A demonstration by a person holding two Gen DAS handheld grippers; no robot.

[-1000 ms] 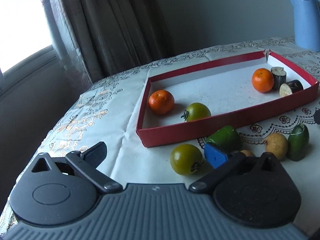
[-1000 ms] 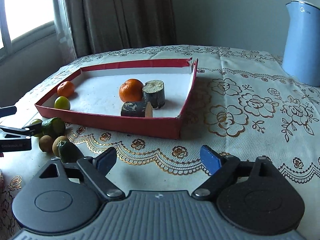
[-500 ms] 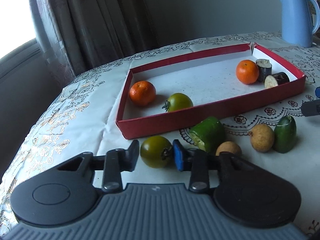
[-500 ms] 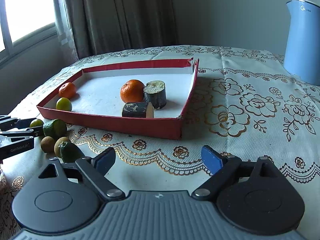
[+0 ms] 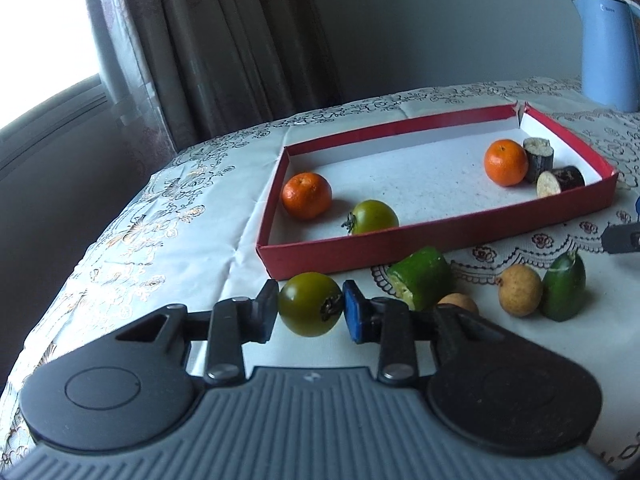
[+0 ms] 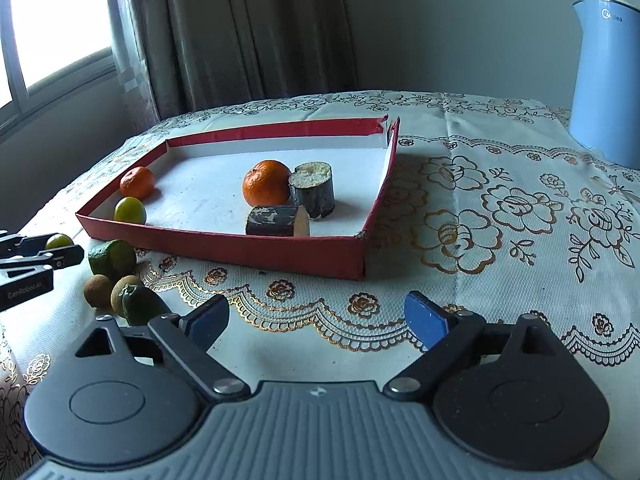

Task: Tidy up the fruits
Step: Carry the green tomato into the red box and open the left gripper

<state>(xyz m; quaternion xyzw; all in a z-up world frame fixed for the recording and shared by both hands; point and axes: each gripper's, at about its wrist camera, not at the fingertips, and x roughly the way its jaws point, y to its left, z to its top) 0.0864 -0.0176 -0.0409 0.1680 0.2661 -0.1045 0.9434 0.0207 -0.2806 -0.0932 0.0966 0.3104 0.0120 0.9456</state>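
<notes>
Since a second ago my left gripper (image 5: 310,312) has gone from wide-spread jaws beside the loose pile to a clamp on the green tomato (image 5: 310,304), its pads pressing both flanks, stem toward the blue pad; my view has also swung so the red tray (image 5: 436,236) now sits at about one o'clock from the grip. My right gripper (image 6: 316,320) has been easing slightly wider and stands spread over bare tablecloth (image 6: 500,208), nothing between its pads. I judge the pick just made and the carry into the tray next. Working down by size: the tray already holds two oranges, a second green tomato (image 5: 374,216) near its front wall, and two dark cut pieces at its far right corner. Outside, at three o'clock from my held tomato, lie a cut green chunk (image 5: 420,280), a green fruit (image 5: 564,286) standing on end, and two small brown fruits (image 5: 519,290). The next move calls for lifting clear of the tray's near wall, at twelve o'clock, before releasing on open white floor.
</notes>
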